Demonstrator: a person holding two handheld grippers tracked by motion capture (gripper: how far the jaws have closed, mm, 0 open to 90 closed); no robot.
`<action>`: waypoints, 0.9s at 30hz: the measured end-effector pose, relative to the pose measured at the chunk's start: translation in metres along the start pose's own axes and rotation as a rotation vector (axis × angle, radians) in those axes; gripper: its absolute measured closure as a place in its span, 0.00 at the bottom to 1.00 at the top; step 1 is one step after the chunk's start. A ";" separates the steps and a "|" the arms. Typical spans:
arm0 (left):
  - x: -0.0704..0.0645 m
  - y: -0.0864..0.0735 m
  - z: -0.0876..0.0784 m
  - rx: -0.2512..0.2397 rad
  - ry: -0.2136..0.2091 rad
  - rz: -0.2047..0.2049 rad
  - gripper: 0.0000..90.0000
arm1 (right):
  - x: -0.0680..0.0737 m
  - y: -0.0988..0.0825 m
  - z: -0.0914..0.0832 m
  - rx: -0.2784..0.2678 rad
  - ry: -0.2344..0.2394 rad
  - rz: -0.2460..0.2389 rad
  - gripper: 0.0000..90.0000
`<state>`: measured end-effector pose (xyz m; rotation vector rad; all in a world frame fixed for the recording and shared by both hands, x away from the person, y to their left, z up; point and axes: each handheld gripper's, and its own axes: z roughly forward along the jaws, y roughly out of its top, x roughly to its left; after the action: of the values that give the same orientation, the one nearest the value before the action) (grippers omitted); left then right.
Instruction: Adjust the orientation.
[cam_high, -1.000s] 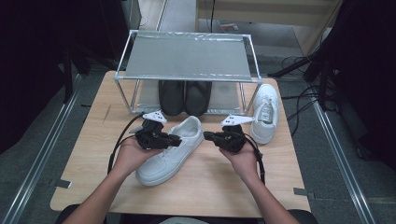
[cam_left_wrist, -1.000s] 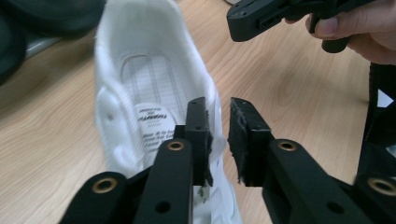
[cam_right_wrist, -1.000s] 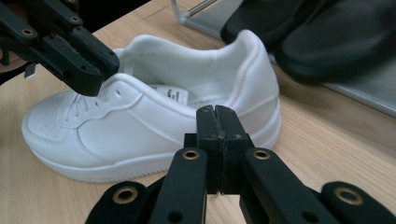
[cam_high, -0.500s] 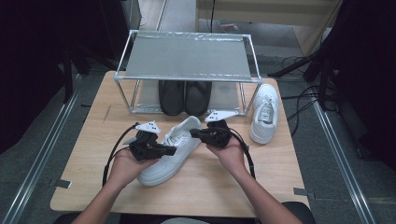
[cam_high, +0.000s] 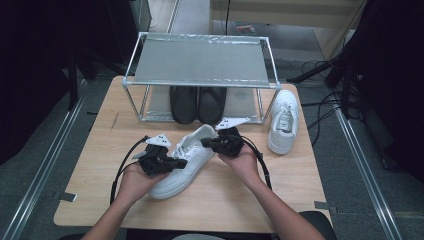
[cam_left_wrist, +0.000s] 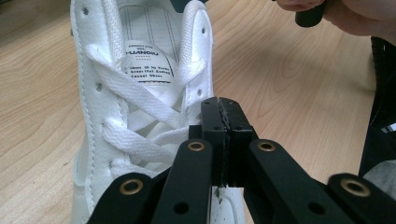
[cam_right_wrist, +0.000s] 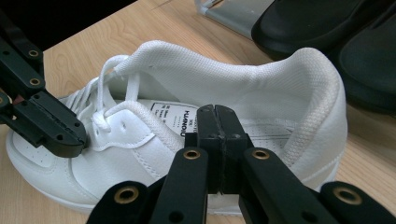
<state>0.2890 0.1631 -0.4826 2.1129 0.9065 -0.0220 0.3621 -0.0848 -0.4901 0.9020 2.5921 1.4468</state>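
My left gripper (cam_high: 176, 163) has just closed its fingers together beside the laces of the white sneaker (cam_high: 182, 162) on the surface; whether they pinch a lace is hidden. My right gripper (cam_high: 207, 145), fingers together, hovers at its heel collar

Metal rack (cam_high: 200, 60), black shoes, spare white sneaker on a wooden surface (cam_high: 100, 145).
Pair of black shoes (cam_high: 197, 104) tucked side by side under the rack's shelf; second white sneaker (cam_high: 283, 127) just right of the rack, toe toward the near edge.
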 end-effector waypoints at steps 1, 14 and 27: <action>0.001 0.000 0.000 -0.001 -0.004 -0.001 1.00 | 0.000 0.000 -0.001 -0.001 0.001 0.001 1.00; 0.003 0.002 0.001 0.014 0.008 0.021 1.00 | 0.005 -0.005 -0.009 0.022 0.004 -0.006 1.00; 0.011 0.006 0.000 0.031 -0.003 0.039 1.00 | 0.015 -0.015 -0.020 0.041 0.020 -0.011 1.00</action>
<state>0.3005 0.1678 -0.4819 2.1581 0.8678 -0.0193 0.3364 -0.0985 -0.4874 0.8809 2.6461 1.4122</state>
